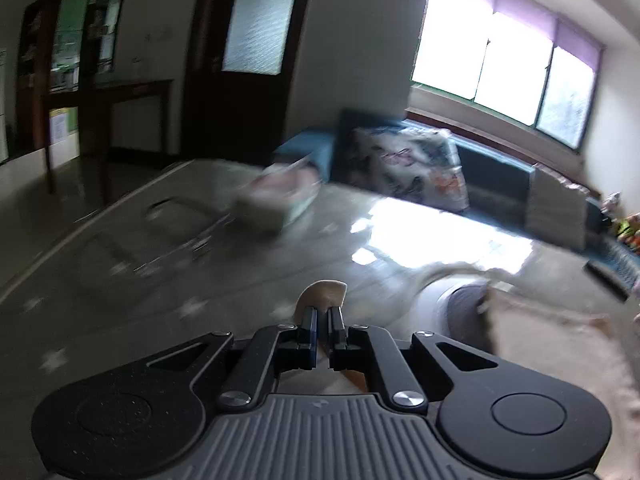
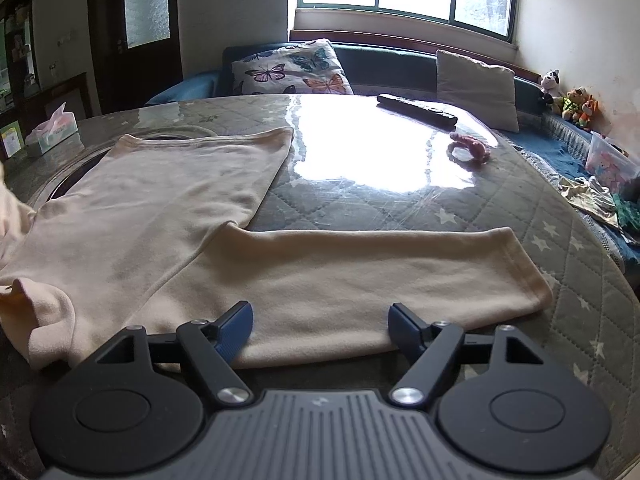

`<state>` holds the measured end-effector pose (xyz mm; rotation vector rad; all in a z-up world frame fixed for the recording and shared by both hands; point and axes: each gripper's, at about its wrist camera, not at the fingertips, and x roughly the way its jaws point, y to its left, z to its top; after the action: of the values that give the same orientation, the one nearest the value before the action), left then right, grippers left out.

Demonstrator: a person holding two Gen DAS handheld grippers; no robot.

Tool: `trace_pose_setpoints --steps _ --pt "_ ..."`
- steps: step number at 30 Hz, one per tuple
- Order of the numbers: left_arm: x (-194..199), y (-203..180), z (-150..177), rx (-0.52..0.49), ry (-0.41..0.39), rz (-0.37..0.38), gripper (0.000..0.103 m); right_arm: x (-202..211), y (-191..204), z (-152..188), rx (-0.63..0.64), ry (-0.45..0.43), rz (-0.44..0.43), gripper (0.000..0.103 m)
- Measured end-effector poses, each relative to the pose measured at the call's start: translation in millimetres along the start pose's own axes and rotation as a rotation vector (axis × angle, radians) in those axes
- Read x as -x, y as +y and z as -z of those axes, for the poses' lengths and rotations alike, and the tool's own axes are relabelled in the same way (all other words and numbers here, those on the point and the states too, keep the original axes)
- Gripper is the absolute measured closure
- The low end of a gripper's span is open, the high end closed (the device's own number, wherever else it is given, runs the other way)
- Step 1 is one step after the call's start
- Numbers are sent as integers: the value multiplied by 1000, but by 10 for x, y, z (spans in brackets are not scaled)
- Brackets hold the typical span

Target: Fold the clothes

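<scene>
The cream pants point(image 2: 224, 240) lie flat on the table point(image 2: 400, 200). One leg points away toward the window. The other leg lies sideways, straight across in front of the right tongs point(image 2: 320, 326), with its long side running left to right. Its open end is off to the right.

The right tongs are spread wide, just above the near edge of that leg. Nothing is pinched in them.

The left tongs point(image 1: 323, 314) are pressed together on a bit of the cream cloth. The rest of the pants lies to their right.

The sideways leg is closest to the right tongs, so I think that hand should grab it next.
</scene>
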<state>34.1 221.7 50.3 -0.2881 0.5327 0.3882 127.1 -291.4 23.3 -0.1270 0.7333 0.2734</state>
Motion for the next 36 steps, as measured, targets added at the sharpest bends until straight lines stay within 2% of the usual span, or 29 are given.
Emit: trace_pose_setpoints --steps 4,7,12,13,16,20,24,28,36 --pt "-70 204 254 -39 61 -28 97 -9 2 -8 -5 0 3 26" --pt "-181 265 377 -44 116 -54 90 -15 11 -22 -8 4 7 26" --pt "-81 313 341 -22 80 -103 81 -8 25 -31 -4 10 16 26" --pt "-62 321 319 -13 75 -107 76 -10 26 -32 -4 11 17 26" --pt "-42 285 276 -35 54 -82 73 -15 27 -37 -3 12 17 26" --pt "-148 111 270 -97 78 -11 73 -13 27 -37 -4 11 17 26" --pt "-390 -44 285 -141 122 3 74 -15 30 -41 -6 13 17 26" --pt "-565 -147 254 -194 109 -54 83 -22 38 -42 -4 15 20 23" --pt "-698 -92 155 -221 98 -124 79 -24 30 -56 7 18 27 22"
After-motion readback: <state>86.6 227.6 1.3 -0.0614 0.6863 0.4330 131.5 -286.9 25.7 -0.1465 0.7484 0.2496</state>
